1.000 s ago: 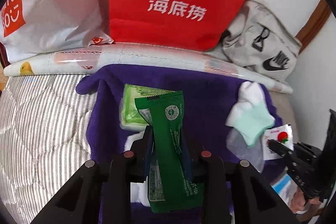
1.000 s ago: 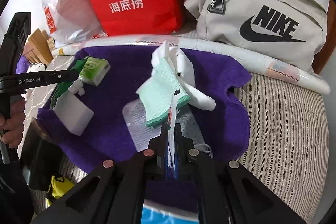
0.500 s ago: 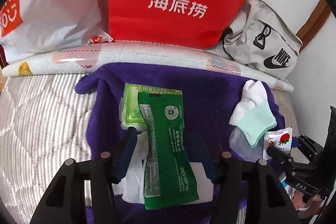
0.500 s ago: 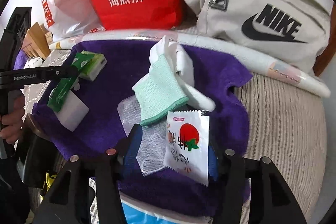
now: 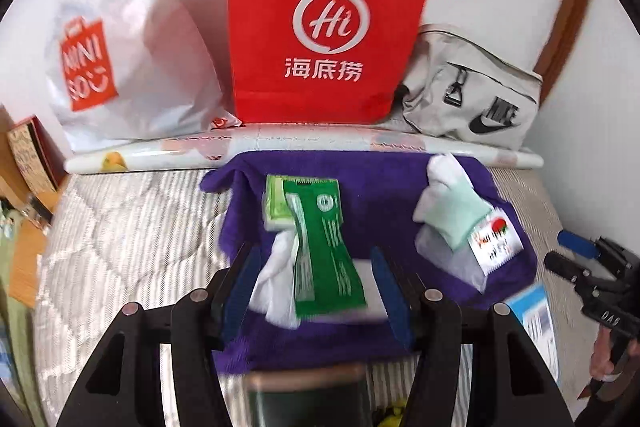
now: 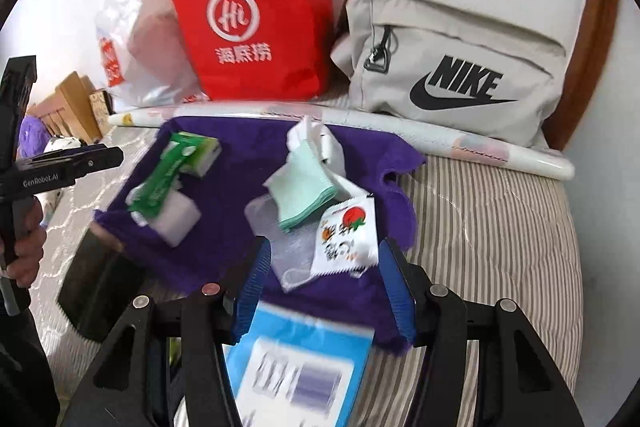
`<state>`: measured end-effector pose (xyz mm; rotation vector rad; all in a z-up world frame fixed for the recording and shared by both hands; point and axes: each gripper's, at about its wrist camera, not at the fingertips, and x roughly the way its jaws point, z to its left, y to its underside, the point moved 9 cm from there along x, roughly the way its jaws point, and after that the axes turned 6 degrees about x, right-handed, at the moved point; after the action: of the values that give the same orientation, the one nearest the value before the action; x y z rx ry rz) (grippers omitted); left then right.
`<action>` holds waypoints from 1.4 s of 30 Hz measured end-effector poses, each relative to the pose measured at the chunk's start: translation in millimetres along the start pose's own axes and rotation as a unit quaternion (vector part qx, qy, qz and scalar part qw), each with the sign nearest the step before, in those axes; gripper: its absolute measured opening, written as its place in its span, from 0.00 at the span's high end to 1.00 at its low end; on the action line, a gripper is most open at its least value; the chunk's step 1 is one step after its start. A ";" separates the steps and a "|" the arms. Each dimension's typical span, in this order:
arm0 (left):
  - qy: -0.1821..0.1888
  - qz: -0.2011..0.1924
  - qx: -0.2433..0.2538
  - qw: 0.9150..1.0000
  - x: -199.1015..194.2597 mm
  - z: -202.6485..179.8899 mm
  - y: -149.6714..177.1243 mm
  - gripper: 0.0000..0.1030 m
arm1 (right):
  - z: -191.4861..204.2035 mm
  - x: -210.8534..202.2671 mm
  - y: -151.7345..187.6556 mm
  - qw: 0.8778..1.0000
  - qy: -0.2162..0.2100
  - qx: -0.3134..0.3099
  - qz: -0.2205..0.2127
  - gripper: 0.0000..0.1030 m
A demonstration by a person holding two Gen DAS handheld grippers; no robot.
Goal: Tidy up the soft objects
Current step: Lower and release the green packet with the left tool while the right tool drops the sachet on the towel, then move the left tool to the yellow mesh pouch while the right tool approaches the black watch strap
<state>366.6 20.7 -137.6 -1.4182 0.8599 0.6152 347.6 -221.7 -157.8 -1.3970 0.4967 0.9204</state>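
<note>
Both packets have left the fingers since a second ago: the green sachet (image 5: 326,259) that the left gripper (image 5: 316,291) pinched now lies flat on the purple towel (image 5: 396,187), and the strawberry packet (image 6: 348,235) that the right gripper (image 6: 326,291) clamped lies on the towel too. Both sets of fingers have just been opening and now stand released with nothing pressed between them, and both views take in more of the bed than before.

The green sachet rests across a white block (image 6: 176,223) and against a green tissue pack (image 5: 278,203) on the towel's left half. On the right half, the strawberry packet sits at the near edge of a mint cloth (image 6: 304,191) and a clear pouch (image 6: 288,251). The towel is spread on the striped bed (image 6: 488,227), with a red paper bag (image 5: 324,27), a white shopping bag (image 5: 120,59) and a grey Nike bag (image 6: 452,67) along the far edge.

The placing step looks finished; the step in hand seems to be the retreat. The next move likely calls for choosing another loose soft item, perhaps the blue-and-white pack (image 6: 296,375) at the towel's near edge, and approaching with fingers apart.

Both grippers point steeply down at the towel, side by side, a hand (image 6: 28,247) gripping the left handle.
</note>
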 end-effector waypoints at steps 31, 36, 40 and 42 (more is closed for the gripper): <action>0.075 0.085 -0.019 0.993 -54.8 -75.1 205.5 0.46 | 59.9 -93.9 175.5 0.998 -0.061 0.010 0.003 0.51; 0.074 0.089 -0.028 0.993 -43.9 -80.0 208.6 0.46 | 44.9 -93.8 186.5 0.998 -0.055 0.028 0.004 0.51; 0.078 0.091 -0.042 0.992 -33.4 -80.0 208.6 0.46 | 36.7 -91.5 191.7 0.997 -0.057 0.042 0.004 0.51; 0.075 0.095 -0.049 0.991 -25.7 -78.8 210.3 0.46 | 33.0 -89.2 196.1 0.997 -0.058 0.048 0.008 0.51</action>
<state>170.8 -35.9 -235.4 -1.4960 1.1056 0.7102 134.6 -227.7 -203.6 -1.2470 0.4582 0.9724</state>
